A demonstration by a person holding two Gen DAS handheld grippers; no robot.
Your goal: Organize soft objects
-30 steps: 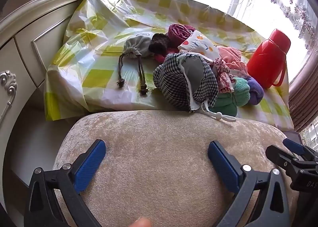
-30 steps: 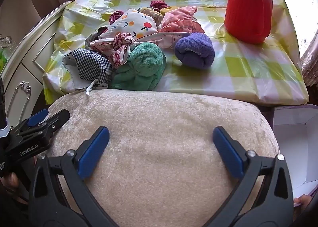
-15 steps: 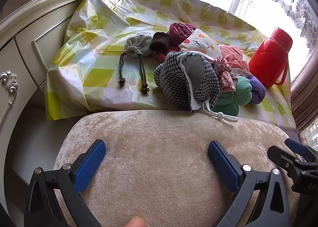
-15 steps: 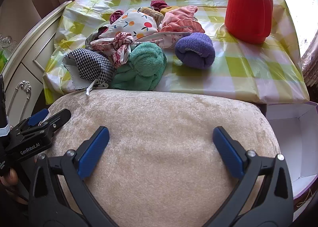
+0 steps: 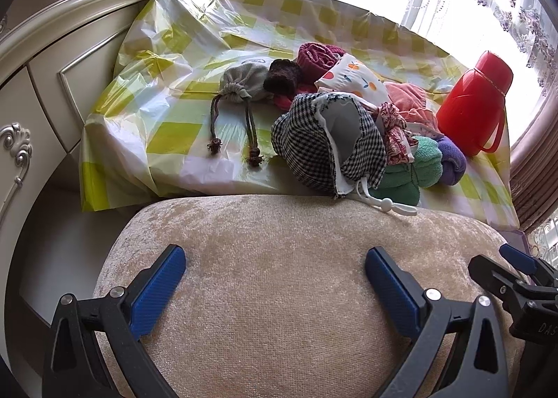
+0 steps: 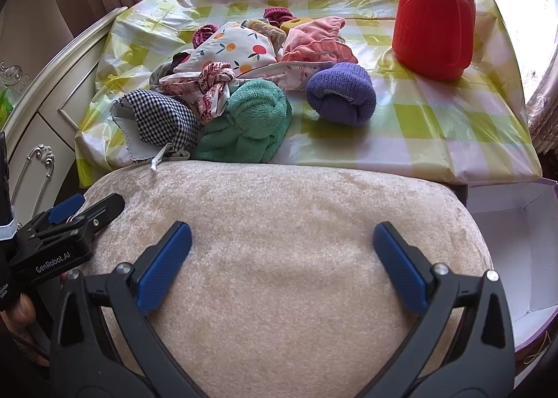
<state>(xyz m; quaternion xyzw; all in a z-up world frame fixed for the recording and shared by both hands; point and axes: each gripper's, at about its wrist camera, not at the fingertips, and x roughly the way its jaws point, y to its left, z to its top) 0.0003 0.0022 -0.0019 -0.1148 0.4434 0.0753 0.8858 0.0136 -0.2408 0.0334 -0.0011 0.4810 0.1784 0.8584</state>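
Both claws (image 5: 275, 276) (image 6: 282, 258) gape over cushion (image 6: 279, 241); white box (image 6: 505, 241) holds nothing.

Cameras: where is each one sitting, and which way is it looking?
Left wrist: sits on the left gripper, above the beige cushion, facing the heap of cloths, grey pouch nearest left; right gripper at right edge.
Right wrist: sits on the right gripper, facing the purple roll and red flask; left gripper at left edge.
Both show the checked hat, green towel, flask and cushion.
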